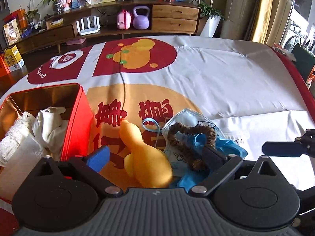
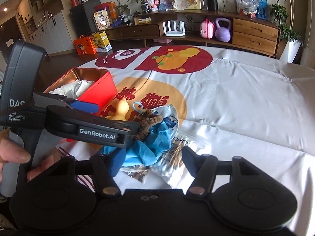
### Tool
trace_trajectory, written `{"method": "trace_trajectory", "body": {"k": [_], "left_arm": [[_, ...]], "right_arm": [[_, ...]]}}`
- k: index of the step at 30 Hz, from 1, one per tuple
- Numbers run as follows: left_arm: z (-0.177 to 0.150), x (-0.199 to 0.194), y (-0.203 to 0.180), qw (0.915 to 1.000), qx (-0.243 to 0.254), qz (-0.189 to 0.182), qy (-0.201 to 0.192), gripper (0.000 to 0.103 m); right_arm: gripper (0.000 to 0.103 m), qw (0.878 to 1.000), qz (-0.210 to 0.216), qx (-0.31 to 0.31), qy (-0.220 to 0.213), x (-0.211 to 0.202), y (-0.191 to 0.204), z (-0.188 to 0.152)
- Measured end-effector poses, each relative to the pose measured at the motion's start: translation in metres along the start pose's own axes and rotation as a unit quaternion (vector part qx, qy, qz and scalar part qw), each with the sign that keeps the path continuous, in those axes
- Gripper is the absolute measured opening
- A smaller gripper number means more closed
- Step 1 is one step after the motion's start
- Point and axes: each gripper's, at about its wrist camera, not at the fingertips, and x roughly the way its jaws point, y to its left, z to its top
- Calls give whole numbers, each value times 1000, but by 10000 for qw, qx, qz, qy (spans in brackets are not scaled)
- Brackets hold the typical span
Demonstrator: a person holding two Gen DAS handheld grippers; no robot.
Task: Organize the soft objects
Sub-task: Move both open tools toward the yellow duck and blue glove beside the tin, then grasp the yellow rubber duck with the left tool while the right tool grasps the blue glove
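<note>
My left gripper (image 1: 155, 157) is open and straddles a yellow rubber toy (image 1: 145, 157) lying on the printed cloth; neither pad touches it. Right of the toy lies a heap: a pale face mask (image 1: 189, 118), a brown scrunchie (image 1: 193, 135) and a crumpled blue glove (image 1: 226, 147). To the left, the open red tin (image 1: 78, 122) holds white cloths (image 1: 49, 125). My right gripper (image 2: 152, 161) is open low over the heap's near side, the blue glove (image 2: 149, 147) and a bag of cotton swabs (image 2: 173, 153) between its fingers. One of its fingers (image 1: 281, 149) shows in the left wrist view.
A thin black cable (image 1: 124, 90) runs across the cloth beyond the toy. A small clear bag of brown bits (image 2: 137, 174) lies under the right gripper. A hand (image 2: 11, 153) grips the left tool's handle. A wooden cabinet (image 1: 173, 17) stands behind the bed.
</note>
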Motion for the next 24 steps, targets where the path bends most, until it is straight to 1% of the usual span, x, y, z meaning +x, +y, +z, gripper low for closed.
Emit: {"method": "trace_trajectory", "body": {"k": [1, 3, 4, 6, 7, 8, 9, 10, 11, 13, 14, 16, 17, 18, 22, 24], "left_arm": [[0, 2, 1, 10000, -30, 6, 38, 95], [-2, 6, 4, 9999, -101, -11, 100, 87], [-3, 8, 4, 9999, -111, -4, 111, 85], [-5, 10, 6, 9998, -112, 7, 147, 81], [-6, 11, 7, 9998, -146, -14, 150, 79], [-7, 12, 9, 9997, -187, -47, 165, 74], [-7, 13, 10, 9995, -223, -78, 197, 68], [-8, 14, 11, 9994, -249, -100, 234, 64], [-9, 16, 12, 9992, -264, -109, 268, 60], [-12, 17, 13, 9991, -271, -108, 305, 56], [-12, 17, 13, 9992, -257, -95, 278, 53], [-13, 16, 15, 9992, -262, -156, 266, 48], [-13, 15, 15, 9992, -268, -182, 255, 44], [-13, 14, 15, 9992, -270, -191, 237, 42], [-12, 9, 15, 9994, -236, -181, 193, 35], [-12, 6, 16, 9994, -230, -175, 165, 34]], "right_arm": [[59, 10000, 4, -13, 16, 3, 1, 0], [56, 10000, -8, -57, 40, 8, 2, -1], [54, 10000, -10, -59, 46, 11, 3, -2], [53, 10000, 8, -29, 42, 15, 3, -2], [50, 10000, 15, -25, 48, 16, 4, -2], [48, 10000, 6, -35, 47, 18, 5, -2], [46, 10000, -10, -54, 53, 20, 7, -2], [43, 10000, -26, -69, 60, 21, 8, -2], [42, 9999, -42, -75, 65, 23, 8, -2], [36, 9999, -64, -61, 59, 24, 8, -1], [35, 9999, -68, -48, 58, 24, 8, -1], [26, 9999, -101, -8, 64, 24, 7, -1], [24, 9999, -123, 8, 67, 24, 7, -1], [19, 9999, -137, 28, 60, 24, 7, -2], [7, 9997, -200, 155, -50, 17, 8, -3], [5, 9994, -242, 221, -106, 12, 9, -5]]}}
